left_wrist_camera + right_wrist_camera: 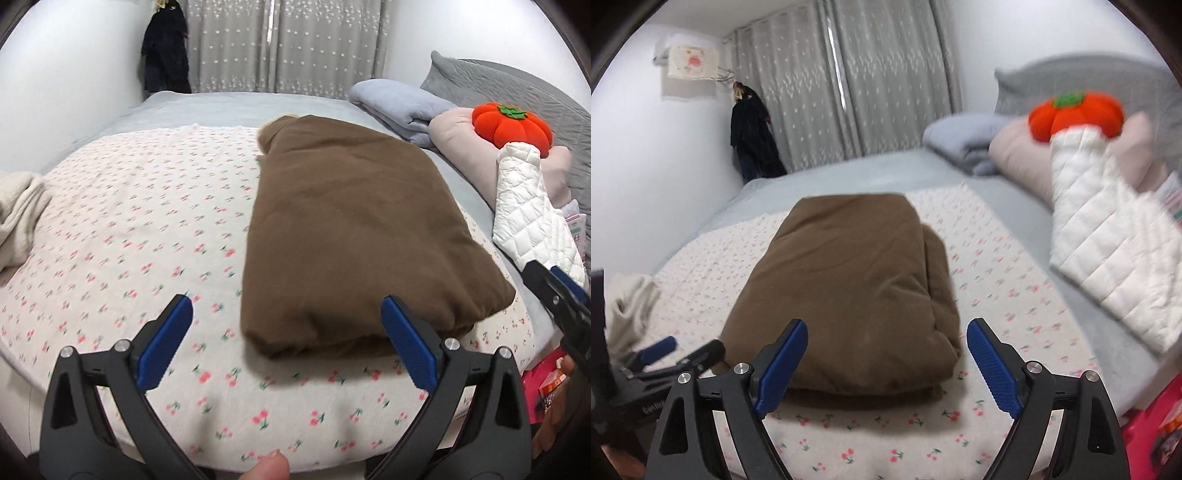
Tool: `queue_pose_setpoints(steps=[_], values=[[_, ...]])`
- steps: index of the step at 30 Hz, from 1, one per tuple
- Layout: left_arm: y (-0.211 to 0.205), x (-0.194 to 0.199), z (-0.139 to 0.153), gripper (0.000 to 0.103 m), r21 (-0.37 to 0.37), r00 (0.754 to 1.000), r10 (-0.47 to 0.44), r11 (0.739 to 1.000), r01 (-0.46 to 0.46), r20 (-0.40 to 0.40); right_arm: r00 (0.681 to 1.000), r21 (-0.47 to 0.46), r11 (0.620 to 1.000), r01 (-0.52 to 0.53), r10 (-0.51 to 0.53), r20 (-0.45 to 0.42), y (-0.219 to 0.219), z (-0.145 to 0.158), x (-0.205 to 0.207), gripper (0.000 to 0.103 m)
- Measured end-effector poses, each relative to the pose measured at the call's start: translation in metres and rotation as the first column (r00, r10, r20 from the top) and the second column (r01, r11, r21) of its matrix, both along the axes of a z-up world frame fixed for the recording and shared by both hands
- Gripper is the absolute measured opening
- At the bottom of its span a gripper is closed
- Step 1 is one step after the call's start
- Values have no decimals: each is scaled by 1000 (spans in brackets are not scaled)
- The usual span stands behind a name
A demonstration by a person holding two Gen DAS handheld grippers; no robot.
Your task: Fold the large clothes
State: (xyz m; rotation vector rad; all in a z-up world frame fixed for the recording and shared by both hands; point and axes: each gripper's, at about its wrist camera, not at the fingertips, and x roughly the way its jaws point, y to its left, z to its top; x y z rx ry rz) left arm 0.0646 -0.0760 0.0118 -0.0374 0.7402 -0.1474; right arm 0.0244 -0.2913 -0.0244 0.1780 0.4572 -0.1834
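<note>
A brown garment lies folded into a thick rectangle on the cherry-print sheet of the bed. It also shows in the right wrist view. My left gripper is open and empty, just short of the garment's near edge, above the sheet. My right gripper is open and empty, its jaws either side of the garment's near right corner, not touching it. The left gripper shows at the lower left of the right wrist view. The right gripper's tip shows at the right edge of the left wrist view.
A white quilted garment lies at the right by a pink pillow, an orange pumpkin plush and a folded grey blanket. A cream cloth is bunched at the left. Dark clothes hang by the curtain.
</note>
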Motion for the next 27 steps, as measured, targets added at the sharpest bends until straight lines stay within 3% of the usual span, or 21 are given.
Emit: queue_pose_setpoints(steps=[2, 16, 27], values=[[1, -6, -2, 102, 19, 1000, 6, 1000, -5, -6, 1000, -26, 1000, -2, 2, 3, 8, -1, -6, 91], [-6, -21, -5, 102, 119, 999, 44, 992, -41, -18, 977, -118, 992, 54, -77, -197, 25, -22, 1, 91], [-12, -22, -9, 102, 134, 999, 27, 991, -21, -41, 968, -122, 991, 56, -84, -236, 26, -31, 6, 91]])
